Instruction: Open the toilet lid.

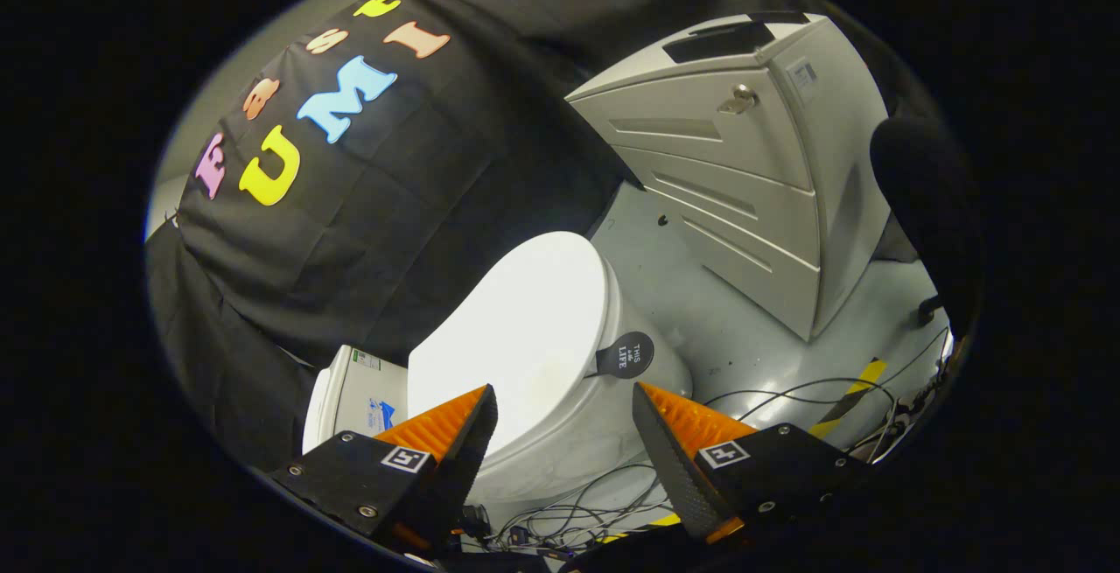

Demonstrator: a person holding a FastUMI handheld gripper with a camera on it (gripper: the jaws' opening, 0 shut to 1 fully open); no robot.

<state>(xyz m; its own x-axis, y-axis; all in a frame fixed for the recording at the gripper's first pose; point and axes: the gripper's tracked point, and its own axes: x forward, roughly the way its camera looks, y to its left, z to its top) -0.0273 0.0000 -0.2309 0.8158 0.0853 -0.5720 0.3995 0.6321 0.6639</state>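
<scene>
Claw: the gripper (564, 398) sat at the bottom centre of the frame, fingers spread wide, holding nothing.
Fingers: the tips framed the near part of the toilet, with no contact visible on either finger.
Toilet lid: the toilet lid (525, 319) lay closed on the bowl, in the lower middle of the frame, just ahead of and between the fingertips.
Lid axis: its long axis ran from the fingertips up and to the right of the frame, so the claw looked roughly along it.
Lift tab: a dark round tab (626, 354) hung at the lid's right edge, just ahead of the right-side finger and nearer to it than to the other.
Tank: the cistern (354, 398) showed to the lower left of the lid, beside the left-side finger.
Cabinet: a grey drawer cabinet (744, 171) stood in the upper right, well apart from the toilet.
Floor: loose cables (787, 394) trailed on the floor at the lower right.
Step in hand: likely the approach, lid not yet raised.
Next move calls for: probably a small shift right toward the tab, then closing on it.
</scene>
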